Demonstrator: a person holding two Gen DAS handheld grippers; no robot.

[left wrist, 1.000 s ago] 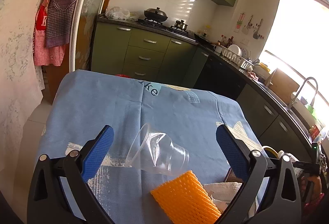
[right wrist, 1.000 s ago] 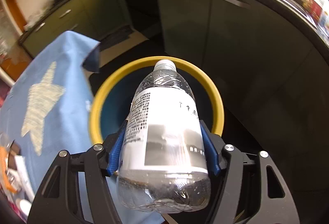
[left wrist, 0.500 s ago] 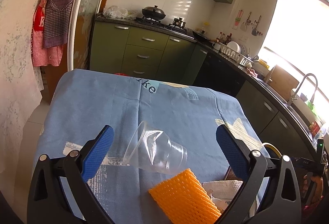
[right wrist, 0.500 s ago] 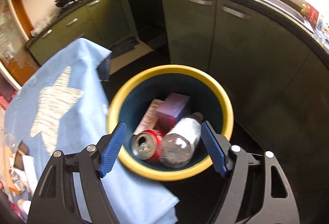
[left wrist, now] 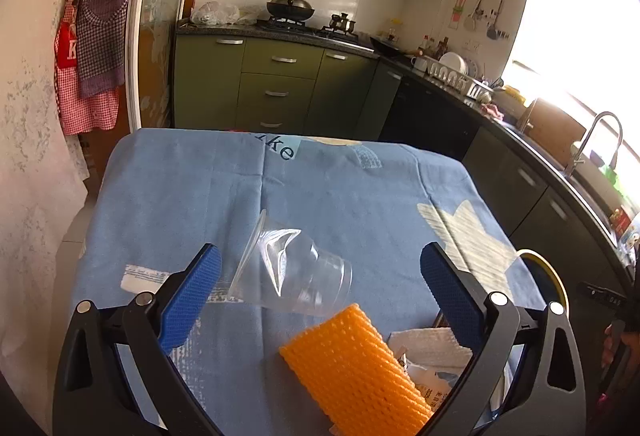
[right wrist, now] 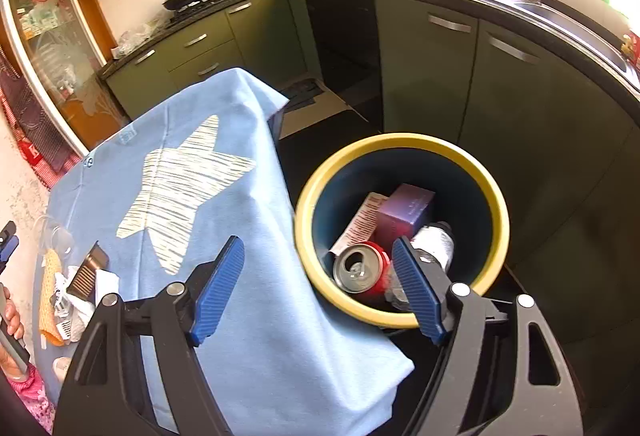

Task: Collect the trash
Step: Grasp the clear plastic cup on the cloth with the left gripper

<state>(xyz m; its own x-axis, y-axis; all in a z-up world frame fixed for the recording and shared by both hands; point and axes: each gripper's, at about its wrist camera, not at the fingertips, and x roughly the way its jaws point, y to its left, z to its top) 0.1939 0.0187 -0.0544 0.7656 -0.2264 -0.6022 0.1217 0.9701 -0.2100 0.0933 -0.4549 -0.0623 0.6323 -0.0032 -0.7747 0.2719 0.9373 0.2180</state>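
Observation:
A crushed clear plastic cup [left wrist: 292, 268] lies on its side on the blue tablecloth [left wrist: 344, 195], between the fingers of my open, empty left gripper [left wrist: 320, 276]. An orange foam net [left wrist: 356, 364] and crumpled white paper [left wrist: 432, 348] lie just in front of it. My right gripper [right wrist: 320, 268] is open and empty over the table's edge, beside the yellow-rimmed blue bin [right wrist: 492, 195]. The bin holds a plastic bottle [right wrist: 434, 244], a red can [right wrist: 360, 270] and a purple box [right wrist: 408, 211].
In the right wrist view the same trash pile [right wrist: 76, 288] sits at the table's far left. Green kitchen cabinets [right wrist: 500, 83] and a counter with a sink [left wrist: 600, 151] run close behind the bin. The bin's rim [left wrist: 548, 272] shows past the table's right edge.
My right gripper opened and dropped the plastic bottle into the bin, then pulled back and swung left over the table edge. My left gripper has stayed around the cup.

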